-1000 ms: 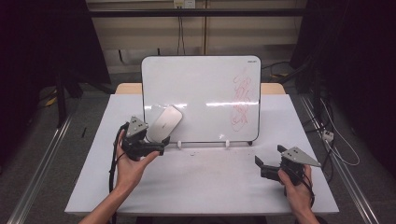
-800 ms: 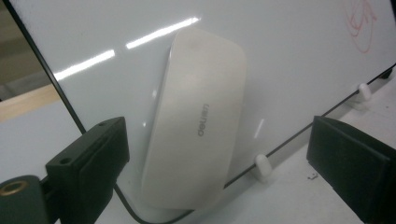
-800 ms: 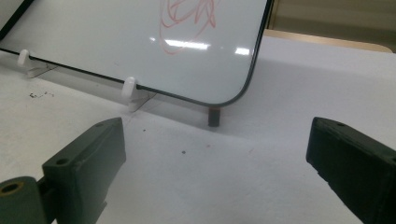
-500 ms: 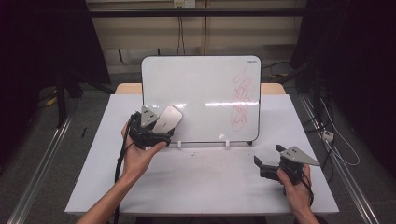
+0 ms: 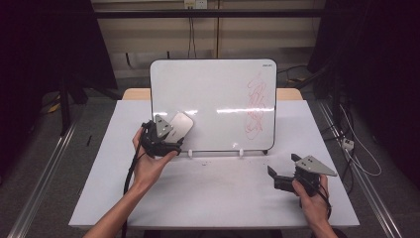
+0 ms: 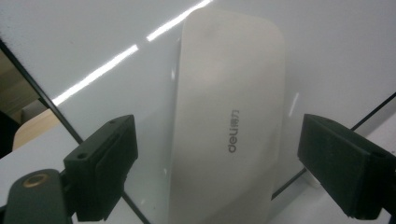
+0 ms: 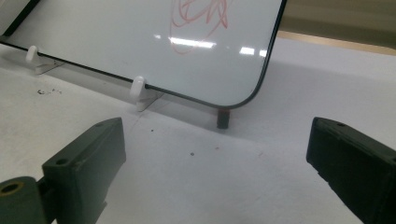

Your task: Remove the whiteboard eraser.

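The eraser (image 5: 181,126) clings to the whiteboard (image 5: 213,94) at its lower left corner, about ten o'clock from the middle of the desk (image 5: 213,193). The left tool (image 5: 166,141) sits right at it; its jaws have just been closing, yet in the left gripper view they are apart on either side of the eraser (image 6: 224,116), neither pad touching it. That close view also shows grey lettering on the eraser's pale face and a ceiling light streaked across the board (image 6: 116,46).

The right tool (image 5: 277,177) rests at four o'clock on the desk, jaws wide apart with nothing between them. Its view looks along the board's lower edge: two white clips (image 7: 138,88) hold the board up, a dark stub (image 7: 224,118) stands under its corner, and red scribble (image 7: 198,11) marks the surface.

The desk is white, speckled with dark crumbs near the clips. Around it the room is dim, with cables on the floor at three o'clock.
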`<control>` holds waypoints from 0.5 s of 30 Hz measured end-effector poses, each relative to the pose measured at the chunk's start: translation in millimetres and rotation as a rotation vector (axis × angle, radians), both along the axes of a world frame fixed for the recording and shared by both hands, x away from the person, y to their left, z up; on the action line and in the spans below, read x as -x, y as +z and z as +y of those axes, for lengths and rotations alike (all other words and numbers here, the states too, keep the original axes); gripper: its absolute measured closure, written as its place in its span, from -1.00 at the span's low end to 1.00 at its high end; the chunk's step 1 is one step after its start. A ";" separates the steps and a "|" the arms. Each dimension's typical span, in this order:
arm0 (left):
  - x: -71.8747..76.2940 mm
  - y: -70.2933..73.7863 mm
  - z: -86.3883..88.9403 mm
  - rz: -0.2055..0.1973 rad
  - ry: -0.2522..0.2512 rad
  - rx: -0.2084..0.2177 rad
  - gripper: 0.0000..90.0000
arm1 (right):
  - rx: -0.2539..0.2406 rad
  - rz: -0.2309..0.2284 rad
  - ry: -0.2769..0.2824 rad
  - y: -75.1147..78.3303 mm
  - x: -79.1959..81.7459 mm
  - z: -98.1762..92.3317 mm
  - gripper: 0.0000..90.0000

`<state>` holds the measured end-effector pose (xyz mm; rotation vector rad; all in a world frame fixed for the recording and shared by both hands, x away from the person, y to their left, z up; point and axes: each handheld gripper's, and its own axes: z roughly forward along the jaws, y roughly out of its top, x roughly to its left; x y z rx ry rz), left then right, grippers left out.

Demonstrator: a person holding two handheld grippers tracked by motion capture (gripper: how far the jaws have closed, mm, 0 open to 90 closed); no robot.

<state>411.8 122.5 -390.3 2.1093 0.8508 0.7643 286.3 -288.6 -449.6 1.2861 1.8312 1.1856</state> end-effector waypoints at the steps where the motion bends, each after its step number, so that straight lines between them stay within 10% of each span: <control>1: -0.7 0.5 -3.7 -0.014 -0.001 0.000 -0.70 | 0.000 0.002 -0.001 -0.2 -0.2 0.1 -0.90; 15: -6.7 -9.7 -16.8 -0.033 0.011 -0.074 -0.59 | 0.001 0.006 0.011 -0.8 -0.3 0.0 -0.90</control>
